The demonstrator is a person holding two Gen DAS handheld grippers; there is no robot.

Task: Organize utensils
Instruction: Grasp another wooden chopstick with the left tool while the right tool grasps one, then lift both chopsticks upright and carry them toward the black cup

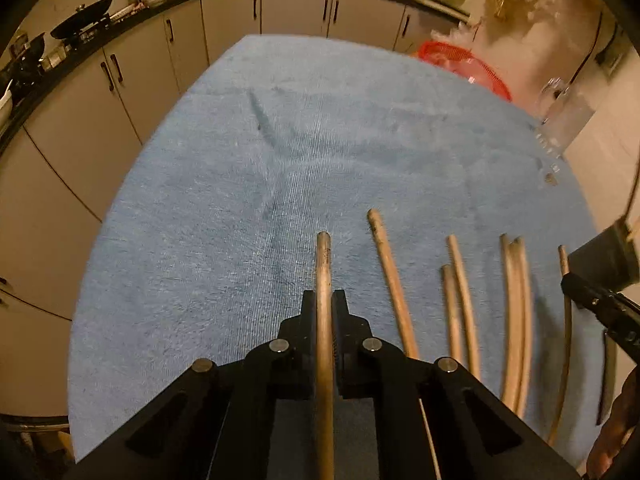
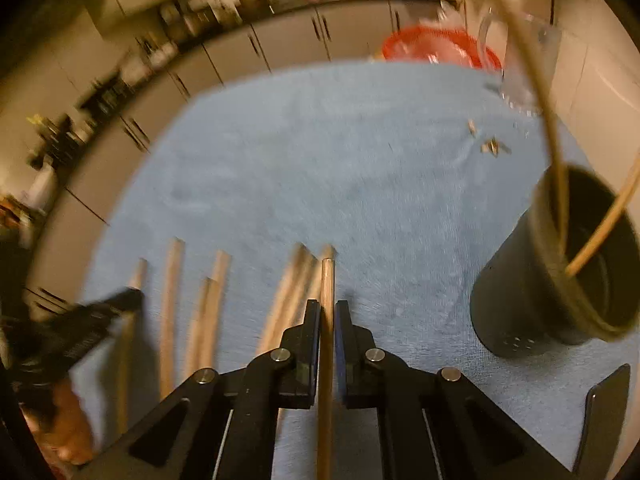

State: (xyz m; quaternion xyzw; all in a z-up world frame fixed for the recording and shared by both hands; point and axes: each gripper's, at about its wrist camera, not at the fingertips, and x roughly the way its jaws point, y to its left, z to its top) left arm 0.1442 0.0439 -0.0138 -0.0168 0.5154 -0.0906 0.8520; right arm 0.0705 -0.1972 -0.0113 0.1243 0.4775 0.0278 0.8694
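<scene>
My left gripper (image 1: 324,300) is shut on a wooden stick (image 1: 323,264) that runs between its jaws and points forward over the blue towel (image 1: 248,184). Several more wooden sticks (image 1: 514,320) lie side by side on the towel to its right. My right gripper (image 2: 328,310) is shut on another wooden stick (image 2: 327,280). A black holder cup (image 2: 520,292) stands on the towel to the right of it, with two sticks (image 2: 596,236) leaning inside. The left gripper (image 2: 120,300) shows blurred at the left of the right wrist view; the right gripper (image 1: 592,300) shows at the right edge of the left wrist view.
A red basket (image 1: 468,64) and a clear glass jug (image 2: 516,60) stand at the towel's far right. Small scraps (image 2: 494,146) lie near the jug. Grey cabinets (image 1: 132,76) and a dark counter with pans run behind. A dark flat object (image 2: 600,412) lies at the near right.
</scene>
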